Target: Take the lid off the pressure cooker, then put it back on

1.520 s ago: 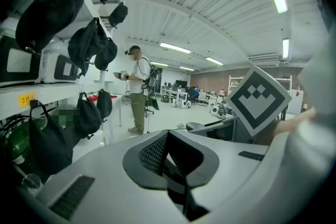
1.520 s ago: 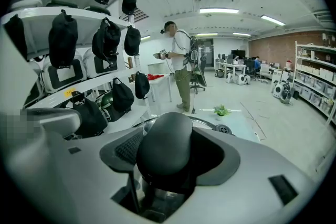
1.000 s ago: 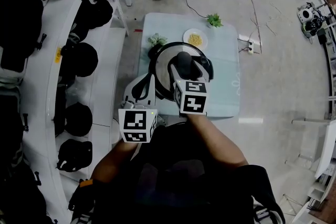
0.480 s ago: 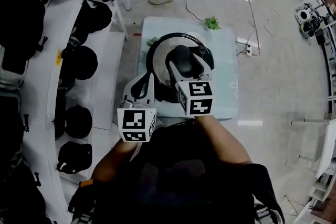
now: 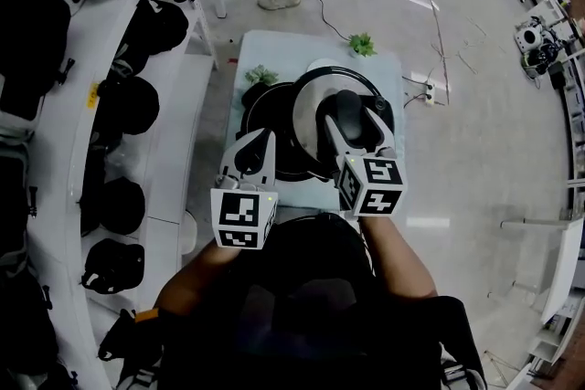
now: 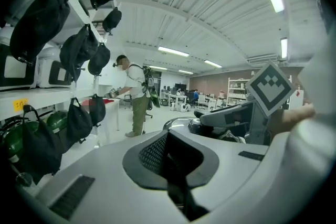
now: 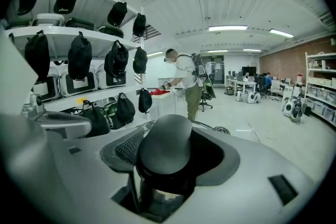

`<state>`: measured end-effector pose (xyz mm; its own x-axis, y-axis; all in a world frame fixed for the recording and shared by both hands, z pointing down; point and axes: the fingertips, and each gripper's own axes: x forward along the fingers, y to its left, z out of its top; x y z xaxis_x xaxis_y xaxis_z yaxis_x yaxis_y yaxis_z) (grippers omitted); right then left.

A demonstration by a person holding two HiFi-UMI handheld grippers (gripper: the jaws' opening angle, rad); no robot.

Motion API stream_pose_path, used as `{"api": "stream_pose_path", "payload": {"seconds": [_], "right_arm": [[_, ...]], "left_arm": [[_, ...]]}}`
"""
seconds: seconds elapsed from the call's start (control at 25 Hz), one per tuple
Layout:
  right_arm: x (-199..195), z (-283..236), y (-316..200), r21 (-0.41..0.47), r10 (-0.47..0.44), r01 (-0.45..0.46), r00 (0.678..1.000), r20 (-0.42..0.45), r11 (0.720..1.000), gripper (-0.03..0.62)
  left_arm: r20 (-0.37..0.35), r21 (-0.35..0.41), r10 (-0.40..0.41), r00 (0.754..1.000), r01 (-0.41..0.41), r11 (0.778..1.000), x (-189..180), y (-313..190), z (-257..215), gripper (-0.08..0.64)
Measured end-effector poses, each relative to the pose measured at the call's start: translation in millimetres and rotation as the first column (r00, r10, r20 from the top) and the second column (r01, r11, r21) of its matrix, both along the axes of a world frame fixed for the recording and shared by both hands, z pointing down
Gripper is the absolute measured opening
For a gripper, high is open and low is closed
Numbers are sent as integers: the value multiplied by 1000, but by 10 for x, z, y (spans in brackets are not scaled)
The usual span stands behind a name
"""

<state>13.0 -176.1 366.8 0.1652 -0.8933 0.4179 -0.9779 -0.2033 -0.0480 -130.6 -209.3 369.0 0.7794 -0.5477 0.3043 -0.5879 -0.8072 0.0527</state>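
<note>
One lid, knob clamped in right tool, offset right of pot

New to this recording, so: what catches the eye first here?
The steel lid, black knob clamped by the right gripper, is held offset right over the open dark pot on the pale table. The left gripper grips the pot's near edge. Black bags line white shelves at left.

lid right of pot, pot on table
</note>
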Motion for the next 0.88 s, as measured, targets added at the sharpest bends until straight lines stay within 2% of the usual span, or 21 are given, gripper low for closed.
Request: {"api": "stream_pose_path", "payload": {"seconds": [0.36,0.64,0.88], "right_arm": [[834,197,440,-28,5,-4,1000,13,1000,305],[1304,354,656,-50,-23,24,1000,17,998,305],[1613,563,806,-72,-44,46,999,28,996,305]], "left_arm": [[17,-8,-13,1000,13,1000,730,357,63,8],[43,-21,-14,999,15,1000,1287,621,152,8],[69,-35,-24,997,26,999,1596,845,277,8]]}}
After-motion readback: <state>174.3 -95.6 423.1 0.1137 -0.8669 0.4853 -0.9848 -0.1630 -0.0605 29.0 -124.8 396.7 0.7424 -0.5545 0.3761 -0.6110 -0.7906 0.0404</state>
